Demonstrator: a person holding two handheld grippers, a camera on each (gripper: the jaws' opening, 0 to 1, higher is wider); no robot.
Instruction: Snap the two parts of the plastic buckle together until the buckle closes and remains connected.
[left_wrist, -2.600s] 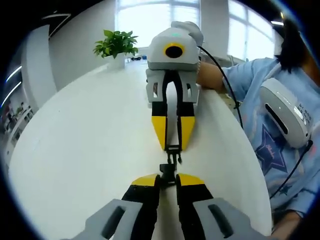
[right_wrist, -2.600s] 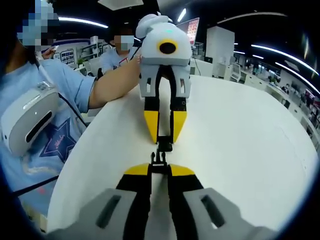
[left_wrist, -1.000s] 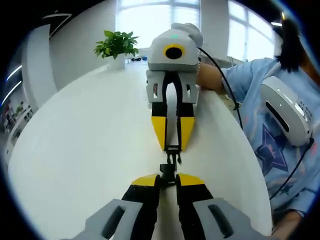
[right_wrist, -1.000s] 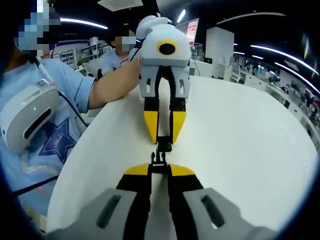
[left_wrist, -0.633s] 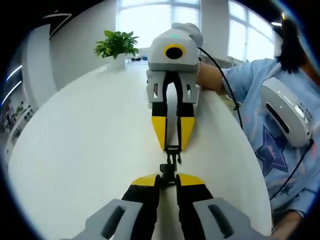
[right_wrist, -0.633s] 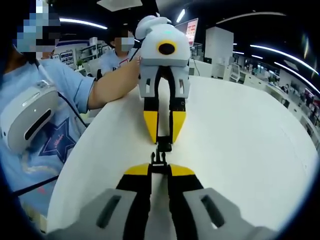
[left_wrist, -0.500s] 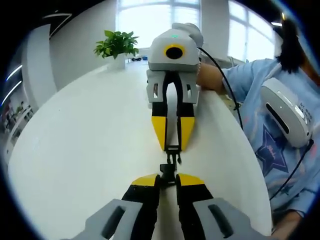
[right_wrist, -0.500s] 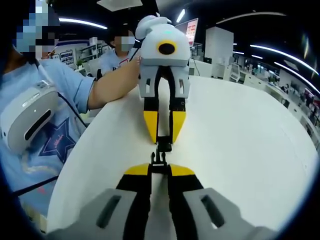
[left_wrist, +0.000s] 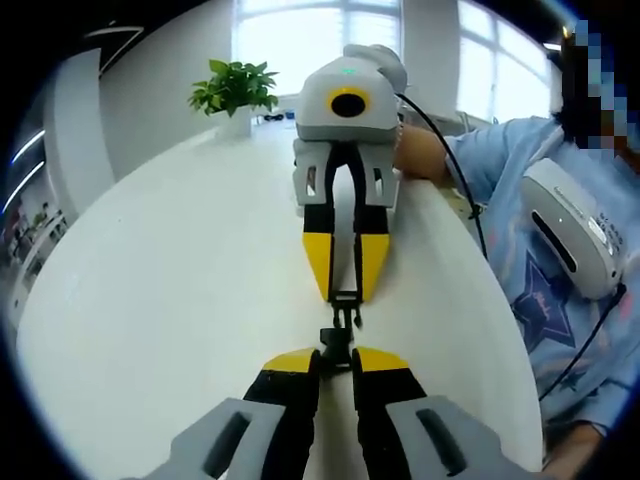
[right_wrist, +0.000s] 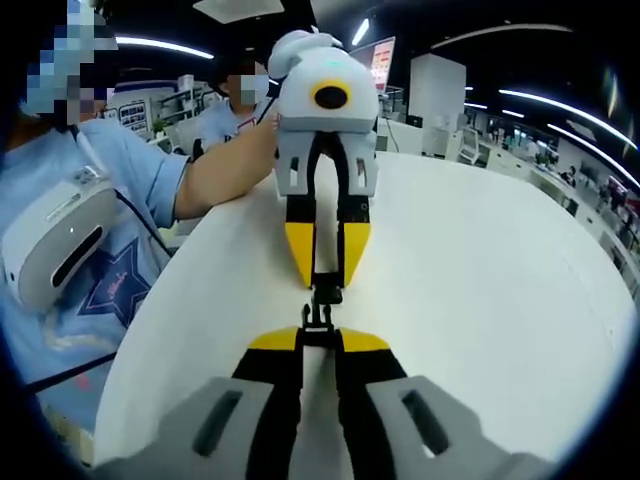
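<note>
Left gripper view looked along the left gripper (left_wrist: 336, 362), whose yellow-tipped jaws were pinched nearly together on one black part of the plastic buckle (left_wrist: 333, 342), the piece standing out just past the tips. Facing it nose to nose was the right gripper (left_wrist: 345, 290), its jaws likewise drawn in on the other buckle part (left_wrist: 347, 308), both held low over the white table (left_wrist: 180, 280). The two pieces lay on one line, ends close together or perhaps just touching; at this size I could not tell whether any prong had entered the socket. That head-on arrangement made sense: with each half clamped from its tail, a straight push of one tool toward the other would drive the tongue into the housing without twisting. Right gripper view showed the same meeting from the opposite side, the right gripper (right_wrist: 319, 336) clamping its buckle part (right_wrist: 318, 317) and the left gripper (right_wrist: 327, 278) holding the mating part (right_wrist: 327, 293) just ahead. My judgement was that the buckle had not yet closed, since the parts read as two separate shapes. A potted plant (left_wrist: 232, 90) stood at the far edge of the table, well apart from the work, and a person's blue sleeve (right_wrist: 140, 170) showed beside it.
</note>
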